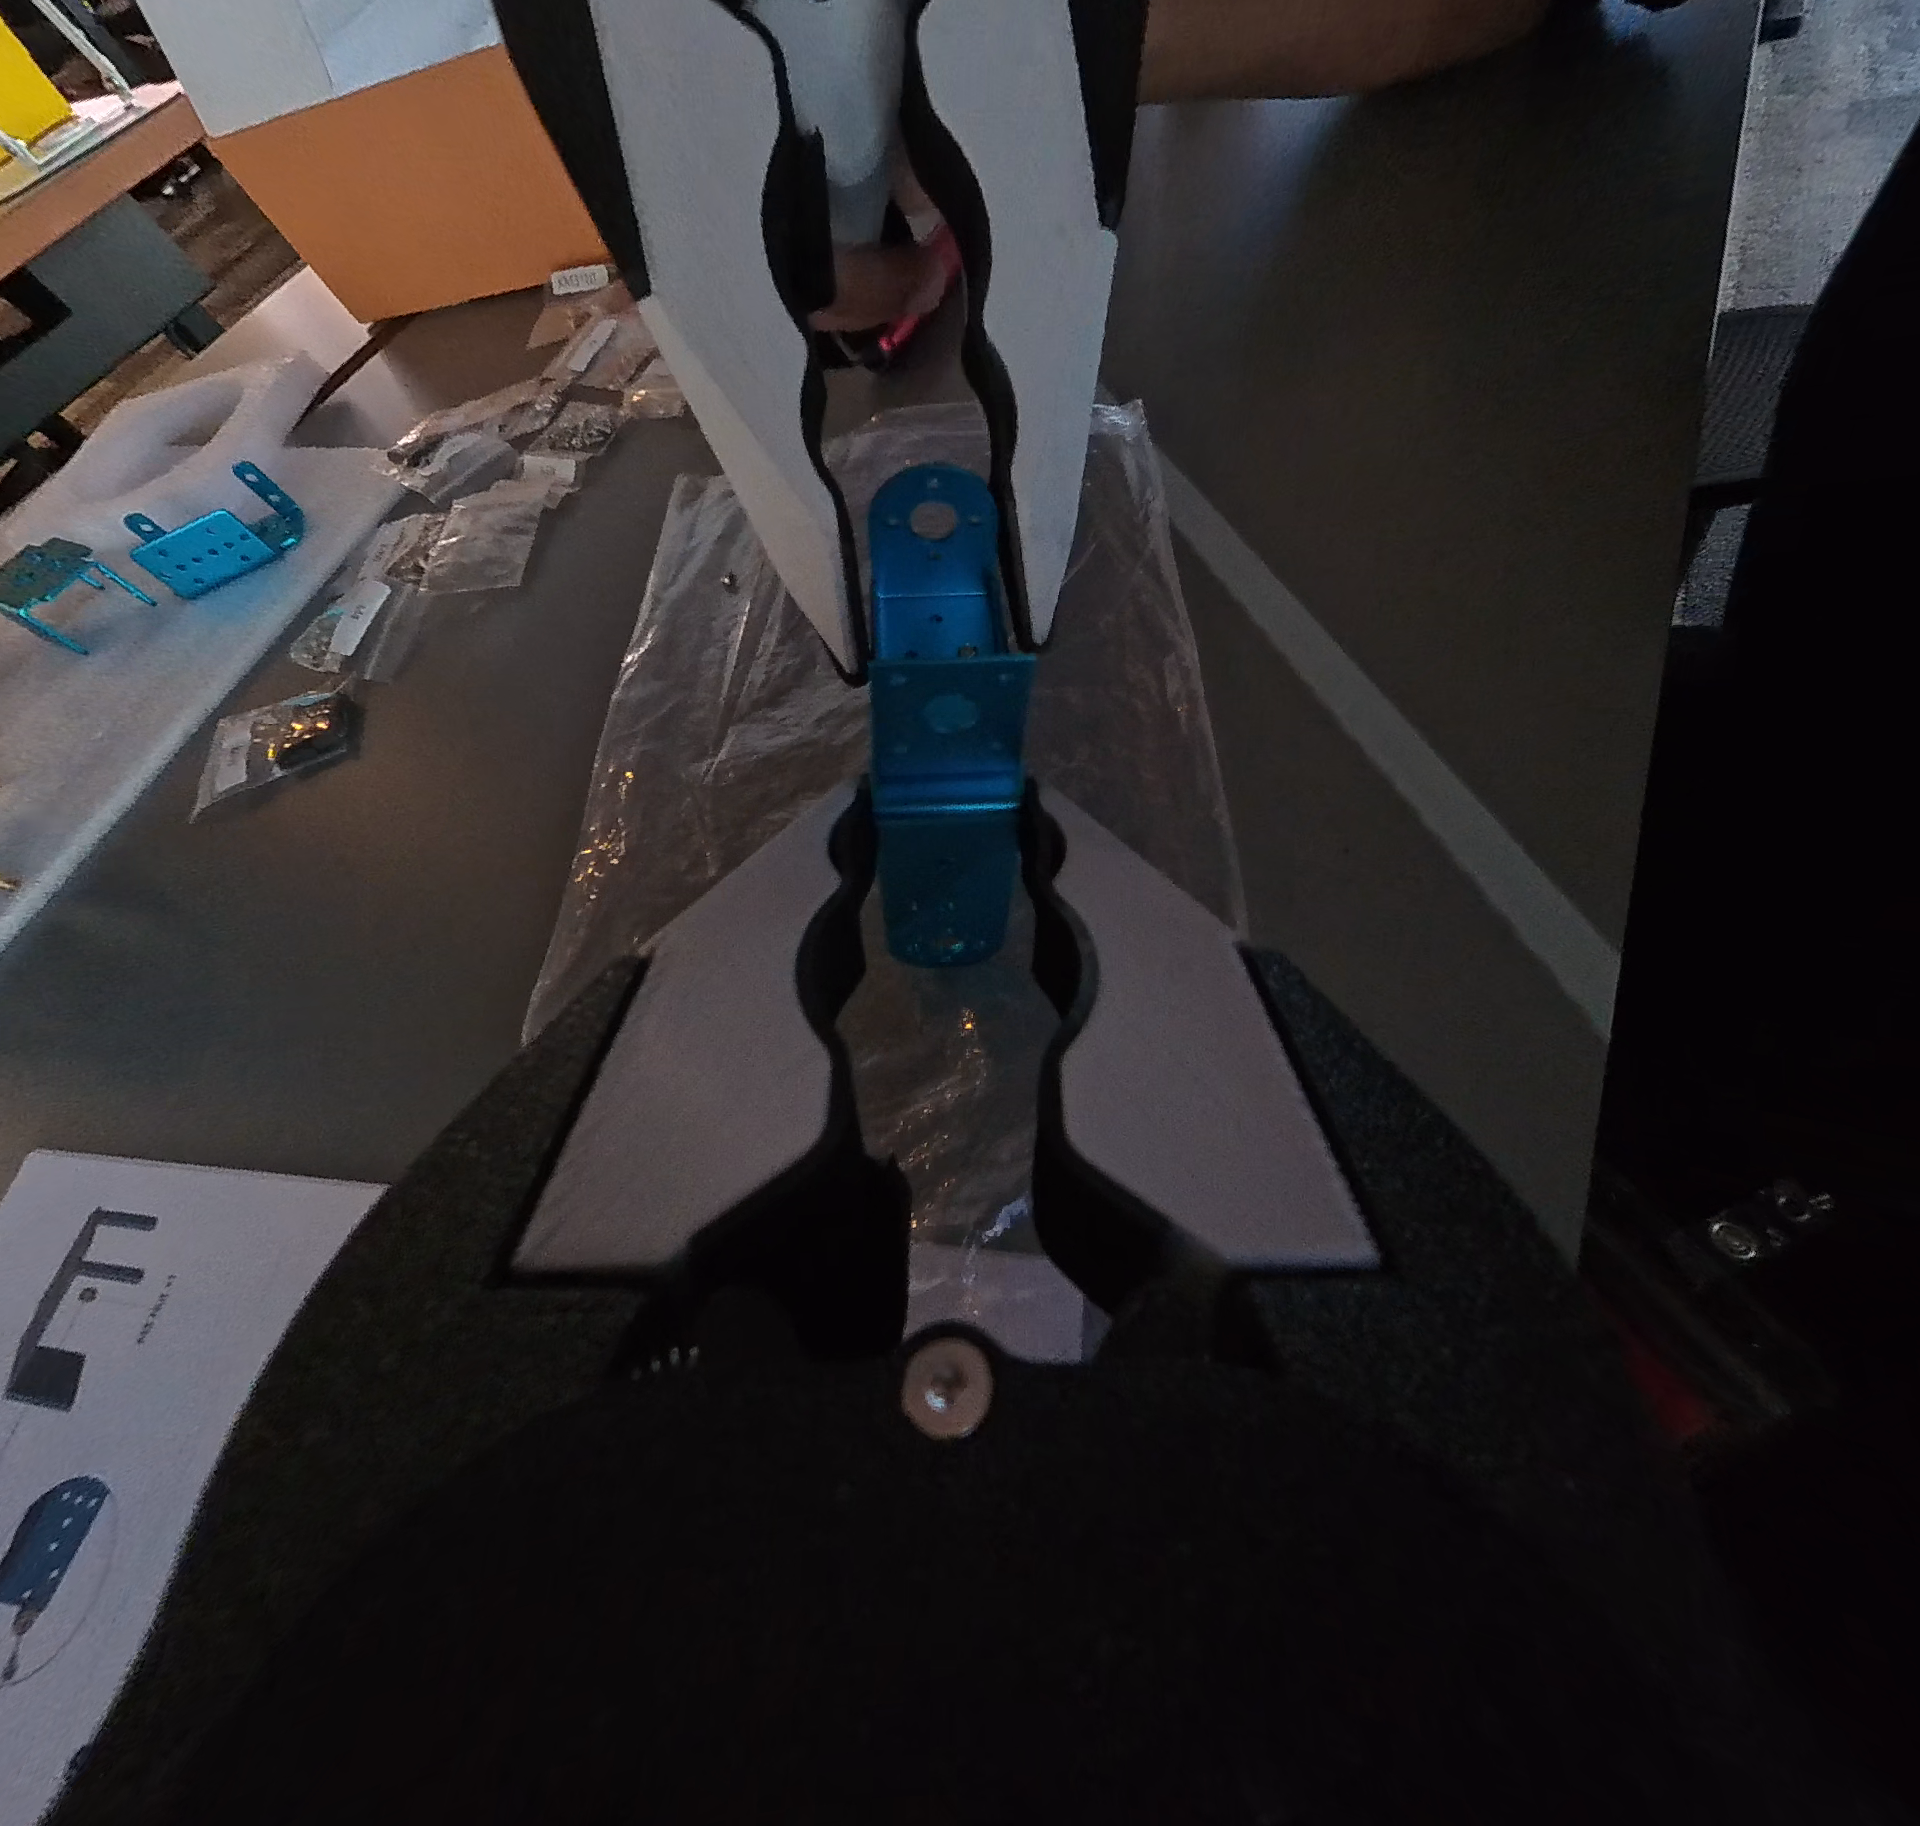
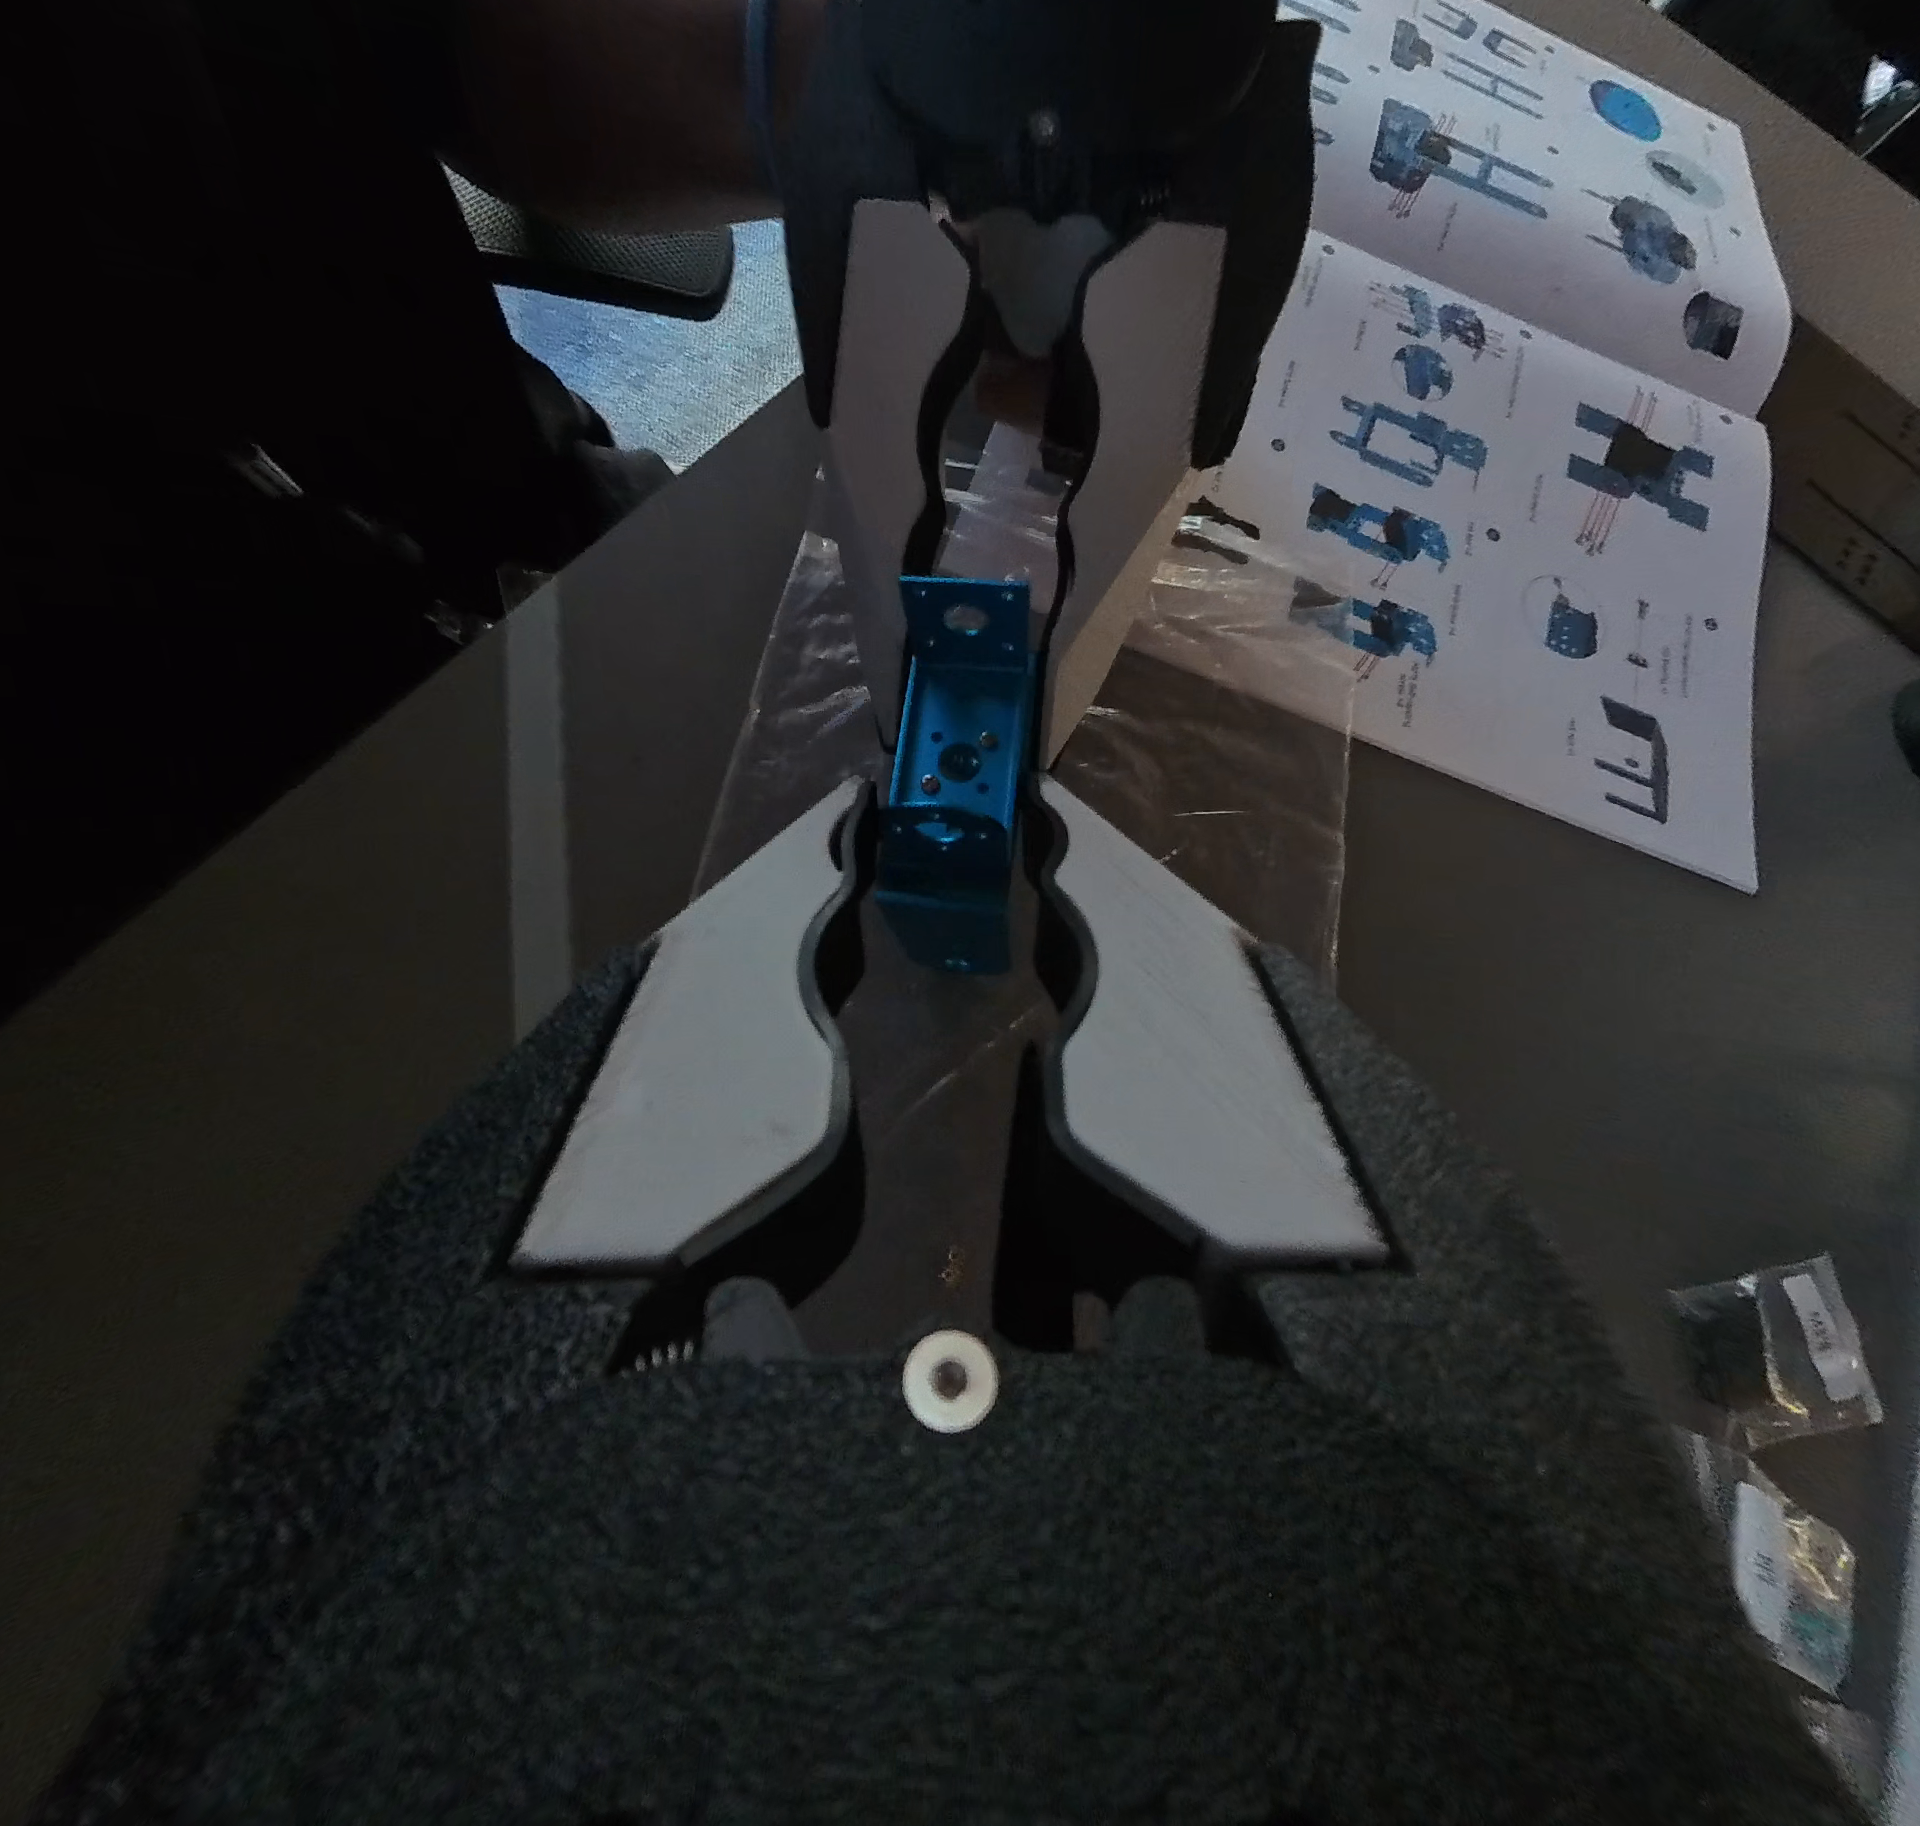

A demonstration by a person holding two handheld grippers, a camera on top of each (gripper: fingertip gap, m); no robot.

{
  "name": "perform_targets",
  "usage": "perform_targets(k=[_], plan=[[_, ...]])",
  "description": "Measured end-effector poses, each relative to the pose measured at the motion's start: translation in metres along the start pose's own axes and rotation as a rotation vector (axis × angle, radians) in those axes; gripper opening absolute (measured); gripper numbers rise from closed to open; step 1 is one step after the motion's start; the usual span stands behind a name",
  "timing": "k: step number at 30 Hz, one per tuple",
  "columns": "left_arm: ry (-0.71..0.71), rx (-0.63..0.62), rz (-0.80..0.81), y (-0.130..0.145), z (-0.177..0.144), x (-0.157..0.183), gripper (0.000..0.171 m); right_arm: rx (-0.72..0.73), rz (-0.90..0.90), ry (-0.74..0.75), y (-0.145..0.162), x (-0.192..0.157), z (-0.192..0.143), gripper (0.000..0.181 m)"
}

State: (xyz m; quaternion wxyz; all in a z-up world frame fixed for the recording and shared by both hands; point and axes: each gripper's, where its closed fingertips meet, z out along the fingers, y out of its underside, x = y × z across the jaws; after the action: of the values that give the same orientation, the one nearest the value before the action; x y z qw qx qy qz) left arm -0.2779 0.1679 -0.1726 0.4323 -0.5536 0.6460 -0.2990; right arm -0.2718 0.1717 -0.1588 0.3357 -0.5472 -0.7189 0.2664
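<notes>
Your left gripper point(image 1: 951, 820) pinches the near blue bracket point(image 1: 948, 841), fingers almost closed on its sides. Your right gripper point(image 2: 951, 841) grips the other blue bracket point(image 2: 951, 883) the same way, tips narrowly parted around it. The two brackets meet end to end in mid-air, above a clear plastic sheet point(image 1: 717, 696) on the grey table point(image 1: 312, 893).

The table edge point(image 1: 1403, 716) runs close on one side; open tabletop on the other. Only the left wrist view shows spare blue brackets point(image 1: 213, 555) on white foam and small parts bags point(image 1: 488, 519). Only the right wrist view shows the open instruction booklet point(image 2: 1538, 446) in full and your wrist with a blue band point(image 2: 764, 51).
</notes>
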Motion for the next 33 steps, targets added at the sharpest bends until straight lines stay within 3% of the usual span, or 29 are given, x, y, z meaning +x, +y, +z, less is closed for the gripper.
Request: perform_targets(k=[4, 8, 10, 14, 18, 23, 33], plan=[[-0.027, 0.02, 0.054, -0.005, -0.004, 0.002, 0.026, 0.043, 0.043, -0.044, -0.006, -0.003, -0.01, 0.036], [-0.126, 0.032, 0.112, -0.024, -0.038, -0.005, 0.026, 0.099, 0.219, -0.157, -0.001, 0.016, -0.041, 0.034], [-0.22, -0.011, 0.135, -0.021, -0.062, -0.016, 0.026, -0.026, 0.264, -0.2, 0.021, 0.023, -0.038, 0.033], [-0.332, -0.016, 0.073, -0.01, -0.09, -0.038, 0.026, -0.219, 0.133, -0.232, 0.046, 0.019, -0.006, 0.013], [-0.372, 0.025, -0.004, -0.001, -0.087, -0.048, 0.026, -0.251, 0.084, -0.289, 0.048, 0.005, 0.014, 0.012], [-0.351, -0.014, -0.007, 0.015, -0.071, -0.04, 0.026, -0.24, 0.025, -0.217, 0.055, 0.008, 0.021, 0.01], [-0.331, -0.041, 0.033, 0.012, -0.059, -0.031, 0.026, -0.251, -0.011, -0.215, 0.055, 0.004, 0.025, 0.004]])
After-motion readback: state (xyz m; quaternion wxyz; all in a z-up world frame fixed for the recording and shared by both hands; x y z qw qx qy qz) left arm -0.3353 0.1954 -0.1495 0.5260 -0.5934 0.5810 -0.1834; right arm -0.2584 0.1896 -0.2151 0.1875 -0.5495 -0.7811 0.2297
